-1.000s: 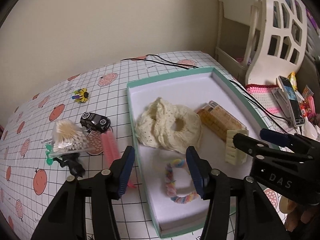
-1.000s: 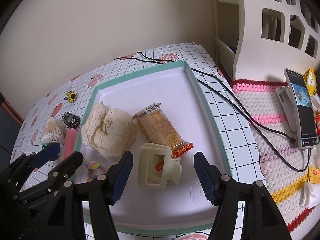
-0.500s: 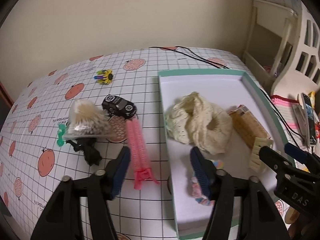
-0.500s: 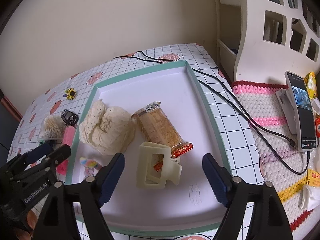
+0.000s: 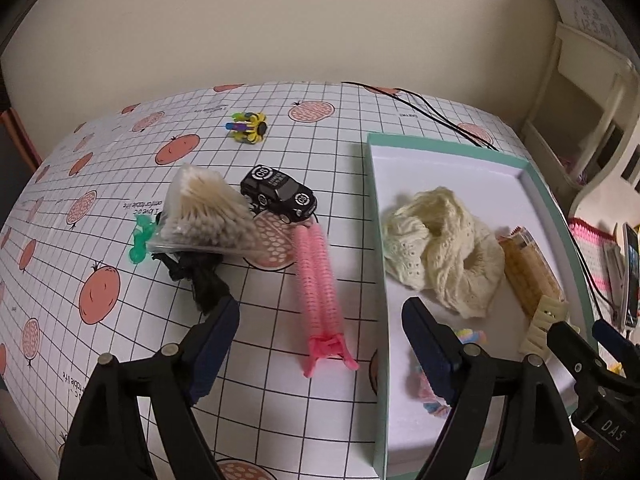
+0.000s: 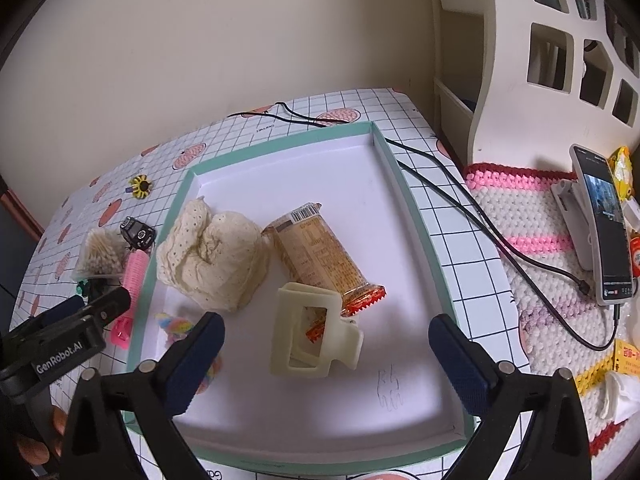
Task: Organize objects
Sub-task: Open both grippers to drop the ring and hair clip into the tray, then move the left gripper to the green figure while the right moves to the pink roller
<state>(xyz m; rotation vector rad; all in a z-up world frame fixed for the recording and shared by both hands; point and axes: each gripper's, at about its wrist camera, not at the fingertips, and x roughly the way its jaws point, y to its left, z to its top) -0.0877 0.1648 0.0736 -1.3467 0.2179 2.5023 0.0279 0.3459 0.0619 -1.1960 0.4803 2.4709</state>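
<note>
A white tray with a green rim [image 5: 378, 240] [image 6: 416, 216] holds a cream knitted scrunchie [image 5: 440, 248] [image 6: 212, 256], an orange snack packet [image 6: 320, 252], a cream claw clip [image 6: 312, 332] and a pastel hair tie [image 6: 176, 326]. Left of the tray on the checked tablecloth lie a pink hair roller [image 5: 320, 292], a black toy car [image 5: 280, 196], a bag of cotton swabs [image 5: 204, 216], a black bow [image 5: 200, 276] and a yellow flower toy [image 5: 248, 126]. My left gripper [image 5: 320, 336] is open above the near end of the pink roller. My right gripper [image 6: 326, 344] is open, empty, over the claw clip.
A phone [image 6: 604, 224] leans on a stand on a crocheted mat [image 6: 540, 240] right of the tray, with black cables [image 6: 460, 200] running along the tray's right side. A white shelf unit [image 6: 540, 40] stands at the back right. A beige wall lies behind.
My left gripper has swung left, from over the pastel hair tie in the tray to over the pink roller on the table. My right gripper has opened wider and drawn back slightly.
</note>
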